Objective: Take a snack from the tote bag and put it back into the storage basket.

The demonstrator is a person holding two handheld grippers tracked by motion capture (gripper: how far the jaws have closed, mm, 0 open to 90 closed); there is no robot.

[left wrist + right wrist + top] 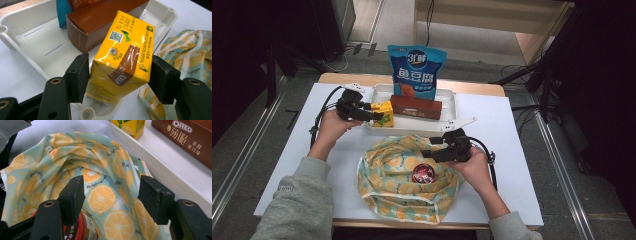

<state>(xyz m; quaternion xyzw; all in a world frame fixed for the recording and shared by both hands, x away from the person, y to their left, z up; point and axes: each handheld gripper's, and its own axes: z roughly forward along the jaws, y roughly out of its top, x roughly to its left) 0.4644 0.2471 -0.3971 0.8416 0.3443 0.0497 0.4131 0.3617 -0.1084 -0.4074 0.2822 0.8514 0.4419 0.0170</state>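
A person sits at a white table with a two-jaw gripper in each hand. The left gripper reaches in from the left to a yellow carton that sits at the left end of a white tray at the far side of the table. In the left gripper view the carton lies tilted between the two black jaws, its lower end over the tray's near rim; a narrow gap shows beside the left pad, and the right pad stands close against the carton's side, so the jaws are spread and not pressing on it. A brown box lies lengthwise in the tray just right of the carton, and a blue bag stands upright behind it at the far edge. In front of the tray lies an open cloth bag printed with orange slices on pale green, with a red can resting inside it. The right gripper hovers at the cloth bag's upper right edge. In the right gripper view its jaws stand apart over the orange-print fabric, with nothing clamped between them; the can shows at the bottom left, and the tray's wall, the carton and the brown box lie beyond.
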